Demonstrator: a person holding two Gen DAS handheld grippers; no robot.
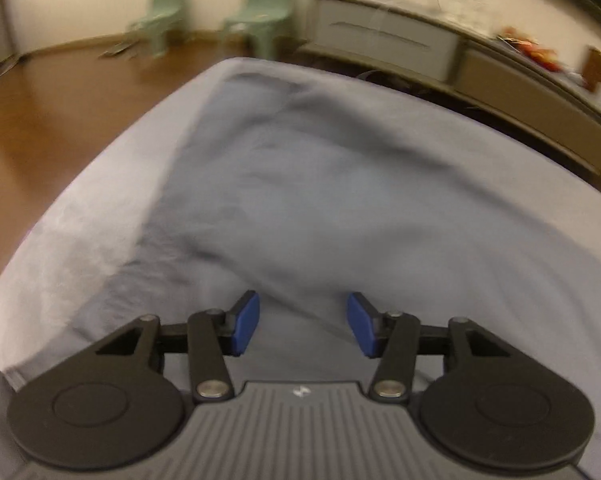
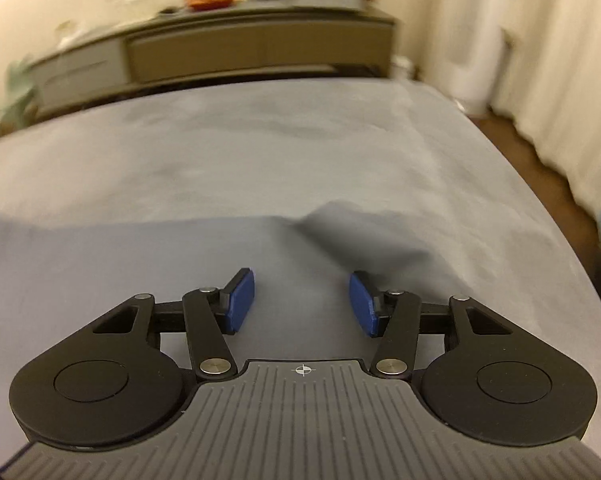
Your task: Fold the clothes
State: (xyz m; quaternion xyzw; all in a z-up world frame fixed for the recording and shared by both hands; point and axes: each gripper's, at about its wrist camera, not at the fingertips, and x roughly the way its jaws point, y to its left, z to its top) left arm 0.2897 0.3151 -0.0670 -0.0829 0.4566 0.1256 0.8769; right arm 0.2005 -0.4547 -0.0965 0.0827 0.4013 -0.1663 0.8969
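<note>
A grey-blue garment point(image 1: 300, 180) lies spread on a surface covered with a light grey sheet point(image 1: 60, 240). One folded edge of it runs slantwise toward my left gripper point(image 1: 302, 322). That gripper hovers low over the cloth, its blue pads point(image 1: 246, 322) apart with nothing pinched between them. In the right wrist view the same garment point(image 2: 120, 264) fills the near half of the sheet point(image 2: 300, 140), with a raised wrinkle point(image 2: 340, 232) just ahead. My right gripper point(image 2: 302, 302) is open above the cloth, which is not pressed between its pads point(image 2: 360, 304).
Two pale green chairs point(image 1: 260, 12) stand on the wooden floor point(image 1: 40, 100) beyond the far left corner. A long low cabinet point(image 2: 260, 48) with clutter on top runs behind the far edge. Pale curtains point(image 2: 560, 60) hang on the right.
</note>
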